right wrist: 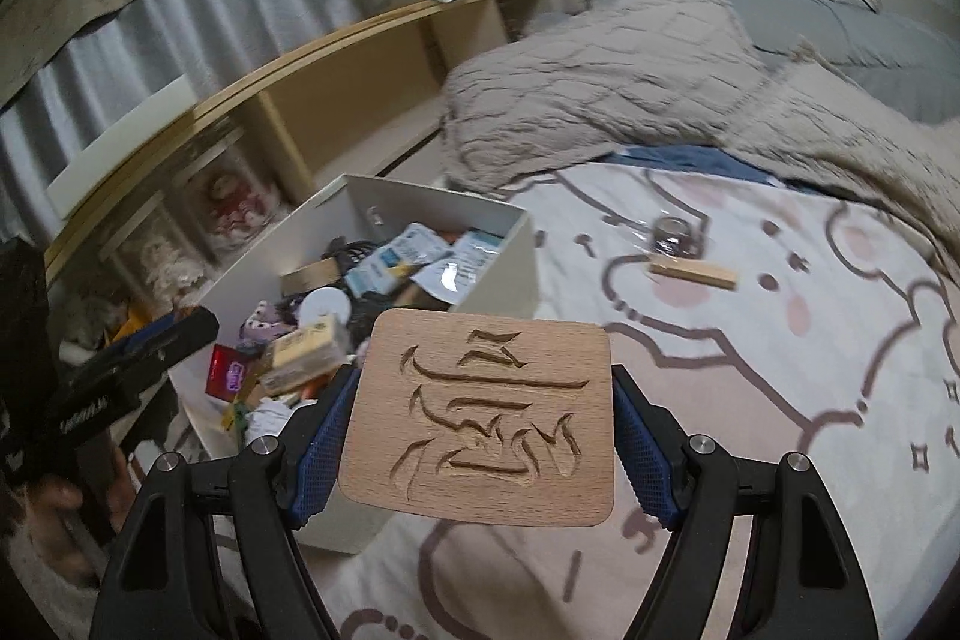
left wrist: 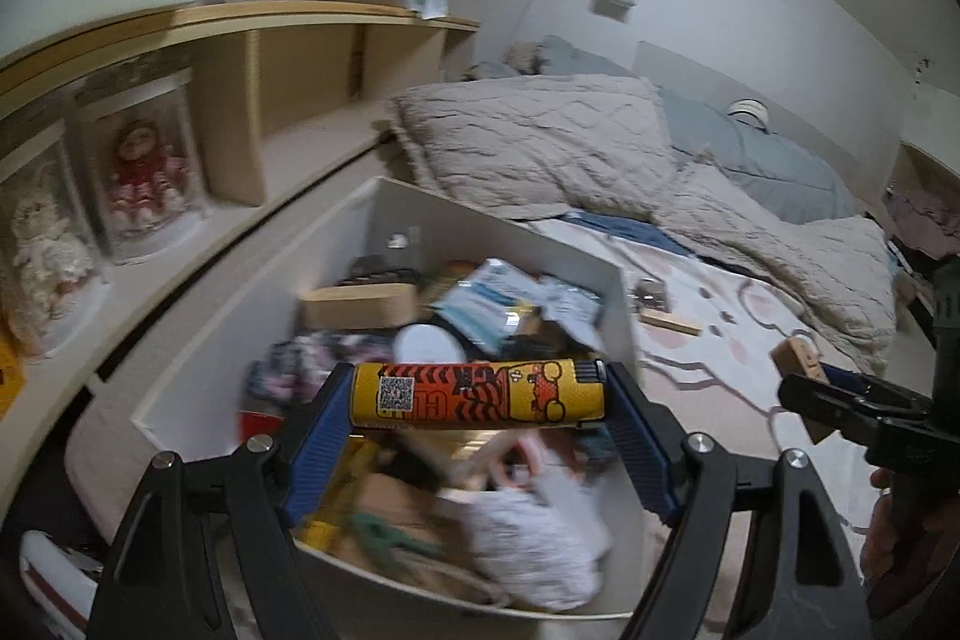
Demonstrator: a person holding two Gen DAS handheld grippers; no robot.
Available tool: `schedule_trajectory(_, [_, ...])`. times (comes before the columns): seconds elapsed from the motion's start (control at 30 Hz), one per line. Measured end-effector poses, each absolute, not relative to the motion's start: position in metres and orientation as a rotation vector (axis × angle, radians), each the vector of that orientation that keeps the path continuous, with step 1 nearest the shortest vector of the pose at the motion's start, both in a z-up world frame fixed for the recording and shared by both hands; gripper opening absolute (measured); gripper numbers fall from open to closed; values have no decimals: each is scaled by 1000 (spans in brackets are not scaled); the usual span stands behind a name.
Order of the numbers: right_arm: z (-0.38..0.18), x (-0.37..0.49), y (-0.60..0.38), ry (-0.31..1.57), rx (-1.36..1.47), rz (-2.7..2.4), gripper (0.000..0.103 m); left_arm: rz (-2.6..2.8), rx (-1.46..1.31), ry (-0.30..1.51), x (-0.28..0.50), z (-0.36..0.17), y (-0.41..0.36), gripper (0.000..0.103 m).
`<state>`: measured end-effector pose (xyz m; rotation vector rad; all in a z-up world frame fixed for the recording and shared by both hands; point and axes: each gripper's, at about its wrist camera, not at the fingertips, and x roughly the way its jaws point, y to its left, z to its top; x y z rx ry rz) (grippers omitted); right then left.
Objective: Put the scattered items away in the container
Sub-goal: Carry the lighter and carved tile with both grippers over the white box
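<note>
A yellow lighter (left wrist: 480,394) sits clamped crosswise in the left gripper (left wrist: 480,400) above the full white box (left wrist: 240,316). The right gripper (right wrist: 483,430) grips a carved wooden plaque (right wrist: 480,418) over the bedsheet (right wrist: 780,370).

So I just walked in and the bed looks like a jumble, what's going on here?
A person is tidying loose items into the white open-top box on the bed, one handheld gripper per hand. The left gripper grips a yellow-and-orange printed lighter above the box's clutter. The right gripper clamps a carved wooden plaque beside the box. A small wooden block and a small clear jar remain on the cartoon-print bedspread.
</note>
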<state>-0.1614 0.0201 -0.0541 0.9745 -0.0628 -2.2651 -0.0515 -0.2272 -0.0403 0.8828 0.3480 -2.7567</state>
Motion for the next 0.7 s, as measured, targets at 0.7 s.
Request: schedule_trajectory(0.7, [-35, -174, -90, 112, 957, -2117, 79, -2686, 1113, 225, -55, -71, -262, 89])
